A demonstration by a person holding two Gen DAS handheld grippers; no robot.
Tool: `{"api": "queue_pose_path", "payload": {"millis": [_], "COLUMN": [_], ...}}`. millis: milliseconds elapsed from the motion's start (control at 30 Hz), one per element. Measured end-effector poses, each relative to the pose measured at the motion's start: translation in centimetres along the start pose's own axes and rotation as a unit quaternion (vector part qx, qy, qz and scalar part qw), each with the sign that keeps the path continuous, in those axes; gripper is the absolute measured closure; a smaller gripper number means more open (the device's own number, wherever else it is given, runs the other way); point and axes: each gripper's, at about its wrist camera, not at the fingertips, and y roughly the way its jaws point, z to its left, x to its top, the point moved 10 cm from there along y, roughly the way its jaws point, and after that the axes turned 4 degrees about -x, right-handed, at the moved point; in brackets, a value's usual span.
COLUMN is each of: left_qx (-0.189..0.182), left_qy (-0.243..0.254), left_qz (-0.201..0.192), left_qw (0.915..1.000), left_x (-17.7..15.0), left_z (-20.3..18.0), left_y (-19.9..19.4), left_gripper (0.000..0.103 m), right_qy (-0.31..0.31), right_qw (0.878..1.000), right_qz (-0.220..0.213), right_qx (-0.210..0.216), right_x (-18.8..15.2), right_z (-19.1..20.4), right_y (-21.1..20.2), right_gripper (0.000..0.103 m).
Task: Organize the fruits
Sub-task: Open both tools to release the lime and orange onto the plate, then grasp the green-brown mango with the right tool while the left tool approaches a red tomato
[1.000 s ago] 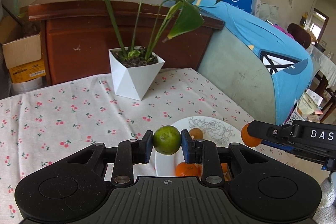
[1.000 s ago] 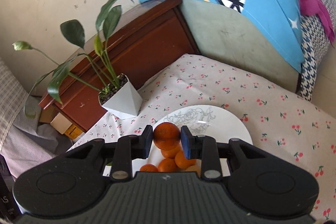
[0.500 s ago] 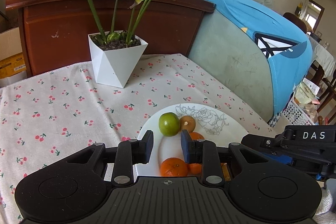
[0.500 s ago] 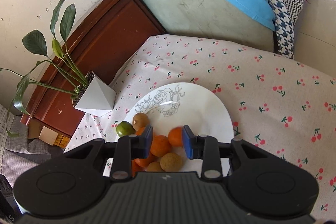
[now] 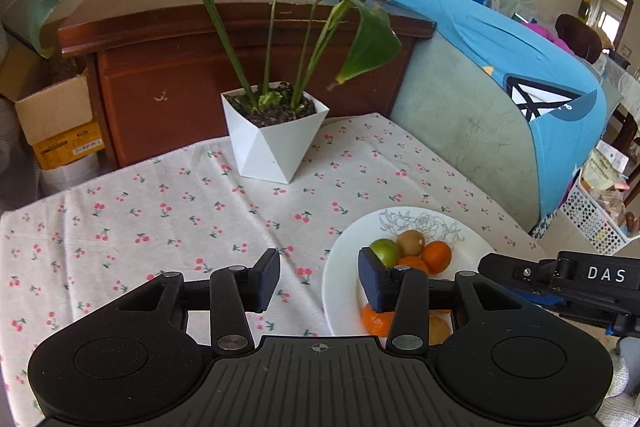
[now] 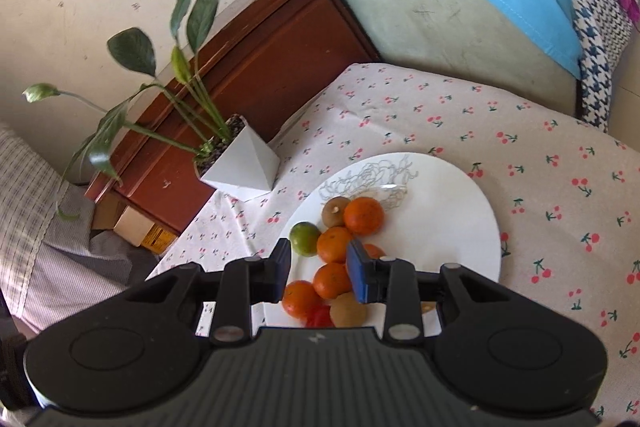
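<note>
Both fruits carried a second ago now lie on the white plate point(image 6: 460, 211), and both tools have let go. At far left, the potted plant point(image 5: 276, 135) stands on the cherry-print tablecloth point(image 5: 160, 219). Next, the left gripper point(image 5: 319, 277) hangs spread wide and empty over the plate's left rim. On the plate, the green lime point(image 6: 305, 238) touches the heap of oranges point(image 6: 335, 243), a brown fruit point(image 6: 335, 211) just behind. Rightmost, the right gripper point(image 6: 319, 271) hovers released above the heap.
</note>
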Motion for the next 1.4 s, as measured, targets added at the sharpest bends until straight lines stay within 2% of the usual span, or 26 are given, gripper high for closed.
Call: {"api": "queue_pose_path", "payload": {"millis": [267, 433, 667, 867, 1267, 1400], "left_qx": [0.028, 0.025, 0.017, 0.025, 0.042, 0.041], "left_qy": [-0.026, -0.052, -0.073, -0.077, -0.082, -0.080], "left_qz": [0.014, 0.028, 0.023, 0.021, 0.037, 0.036], "left_qw": [0.9992, 0.9979, 0.9969, 0.9965, 0.9951, 0.9954], "left_x": [-1.1, -2.0, -2.1, -2.5, -4.3, -4.2], "left_z": [3.5, 4.6, 5.4, 6.6, 8.8, 8.7], "left_y": [-1.5, -1.2, -1.9, -2.6, -2.6, -2.7], "left_gripper": [0.061, 0.061, 0.057, 0.056, 0.055, 0.054], "right_qy": [-0.095, -0.142, -0.217, -0.248, -0.249, -0.271], "right_qw": [0.993, 0.984, 0.971, 0.963, 0.964, 0.957], "right_qz": [0.036, 0.059, 0.059, 0.074, 0.066, 0.073], "right_qx": [0.059, 0.087, 0.081, 0.073, 0.066, 0.072], "right_x": [-3.7, -6.2, -7.5, -8.4, -7.9, -8.3], "right_z": [4.2, 5.8, 7.3, 7.9, 7.8, 8.2], "right_y": [0.4, 1.2, 2.8, 4.7, 6.0, 6.1], "right_gripper": [0.070, 0.070, 0.070, 0.070, 0.068, 0.063]}}
